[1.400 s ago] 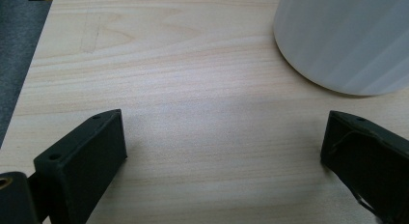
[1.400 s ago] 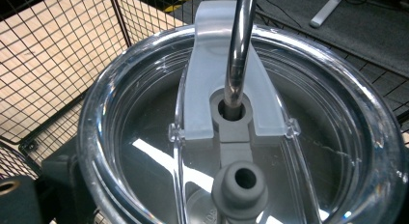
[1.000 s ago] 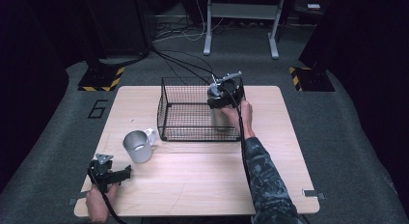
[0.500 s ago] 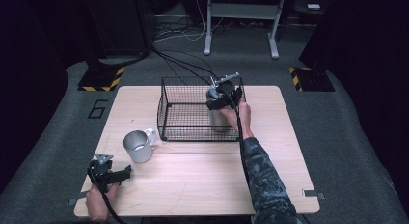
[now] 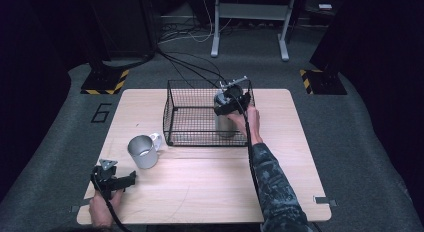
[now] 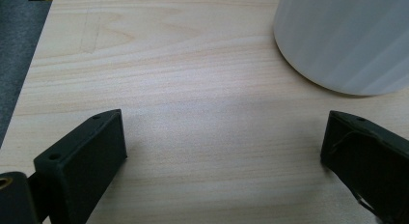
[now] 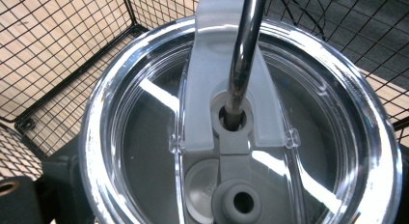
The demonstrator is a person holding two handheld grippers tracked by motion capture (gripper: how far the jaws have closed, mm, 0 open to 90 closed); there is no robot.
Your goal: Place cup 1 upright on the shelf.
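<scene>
A steel tumbler (image 5: pixel 225 124) with a clear lid (image 7: pixel 144 151) and a metal straw (image 7: pixel 243 50) stands upright inside the black wire basket (image 5: pixel 172 117), near its right wall. My right gripper (image 5: pixel 229 102) is shut on the tumbler just below the lid; its dark jaws show at the lid's lower left and right edges in the right gripper view. A metal mug (image 5: pixel 142 151) with a white handle sits on the table left of the basket. My left gripper (image 5: pixel 132 177) rests open near the front left corner, its jaws wide apart, with the mug's wall (image 6: pixel 347 40) just ahead.
The wooden table (image 5: pixel 210 192) has bare board across its front and right side. The basket's wire walls (image 7: pixel 72 79) surround the tumbler closely on its right. Cables (image 5: pixel 190 67) and a stand's legs lie on the grey floor behind the table.
My right gripper and the tumbler have moved slightly left and down within the basket. The left gripper and the mug have stayed put.
</scene>
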